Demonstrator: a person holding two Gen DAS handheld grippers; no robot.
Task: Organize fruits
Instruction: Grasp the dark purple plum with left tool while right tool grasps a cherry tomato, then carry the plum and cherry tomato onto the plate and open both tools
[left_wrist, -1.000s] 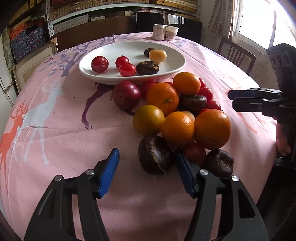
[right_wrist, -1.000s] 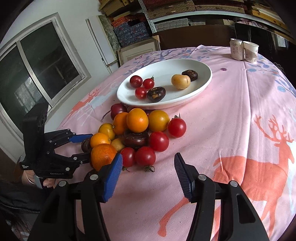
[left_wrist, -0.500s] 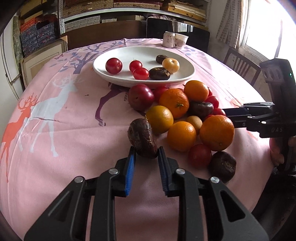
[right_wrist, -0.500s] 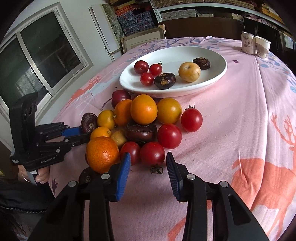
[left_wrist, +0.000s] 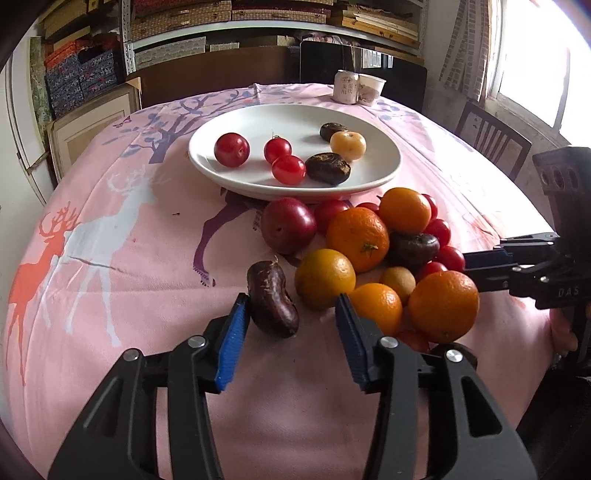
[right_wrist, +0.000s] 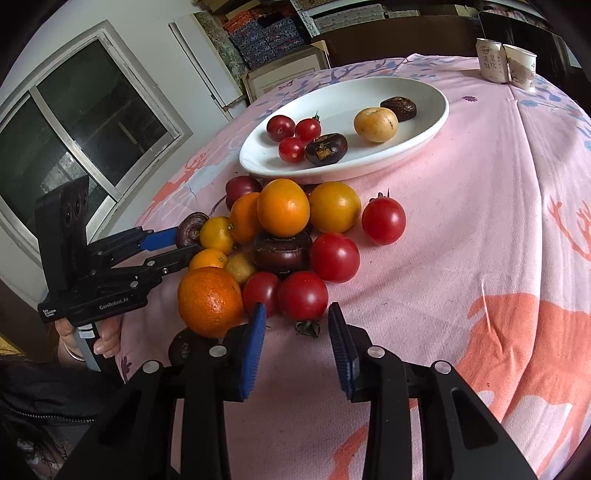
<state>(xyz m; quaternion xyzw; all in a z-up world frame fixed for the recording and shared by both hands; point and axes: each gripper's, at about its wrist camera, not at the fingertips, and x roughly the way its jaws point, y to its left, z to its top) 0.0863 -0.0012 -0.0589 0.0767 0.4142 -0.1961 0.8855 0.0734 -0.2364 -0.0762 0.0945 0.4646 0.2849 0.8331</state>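
Note:
A pile of oranges (left_wrist: 357, 239), red tomatoes (right_wrist: 334, 257), a plum (left_wrist: 288, 225) and dark chestnut-like fruits lies on the pink cloth before a white plate (left_wrist: 384, 173) holding several fruits. My left gripper (left_wrist: 291, 328) is open; a dark brown fruit (left_wrist: 271, 299) lies between its jaws, against the left pad, apart from the right one. My right gripper (right_wrist: 295, 332) is open, its tips just short of a red tomato (right_wrist: 303, 295) at the pile's near edge. The left gripper also shows in the right wrist view (right_wrist: 173, 243).
A can (left_wrist: 346, 87) and a paper cup (left_wrist: 371, 88) stand at the table's far edge. A wooden chair (left_wrist: 493, 144) stands at the right, shelves and boxes behind. The table edge falls away near the right gripper (left_wrist: 491, 267).
The left gripper shut on the dark fruit, shifted it left out of the pile, then opened and let it rest on the cloth. The right gripper narrowed its jaws and moved closer to the tomatoes.

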